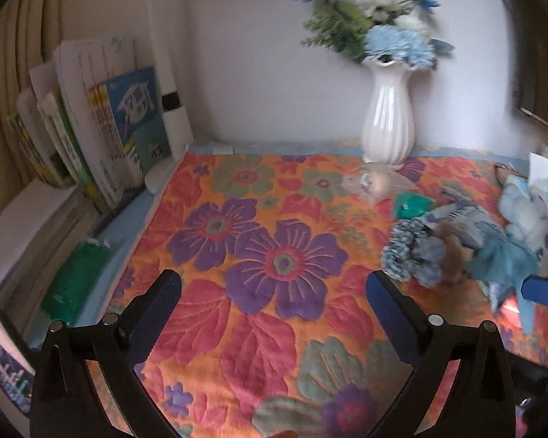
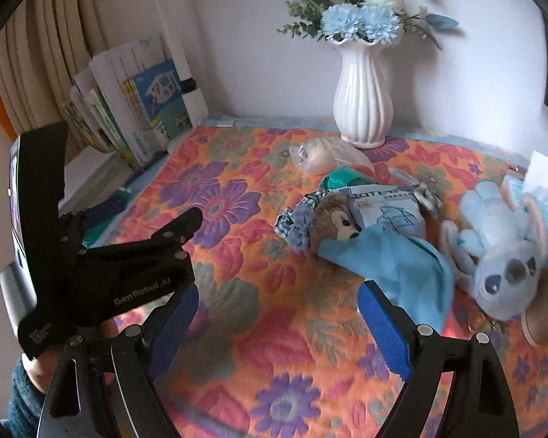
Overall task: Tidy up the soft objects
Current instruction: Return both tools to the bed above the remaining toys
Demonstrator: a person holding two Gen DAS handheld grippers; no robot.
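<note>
Both tools hover wide open and empty over a quilted floral cloth (image 2: 274, 328) on the counter, the left tool (image 1: 274, 284) above a bare stretch at the near left, the right tool (image 2: 277, 292) aimed toward the heap of soft things at the right; neither has yet closed on anything, which suggests the sorting is at its start

The heap lies jumbled rather than arranged: a fuzzy brown plush (image 2: 338, 221) half-tucked under a limp blue cloth (image 2: 394, 266), a ruffled checked scrunchie (image 2: 296, 224) touching its left side, a printed pack (image 2: 387, 206) leaning behind, and a fleecy pale-blue plush (image 2: 500, 255) sprawled at the far right

Hard items keep to the edges, seemingly out of the working area: a ribbed white vase (image 2: 361, 98) of blue and white flowers against the far wall, a crinkled clear bag (image 2: 325, 155) just in front of it, books (image 1: 102, 127) upright at the far left
</note>
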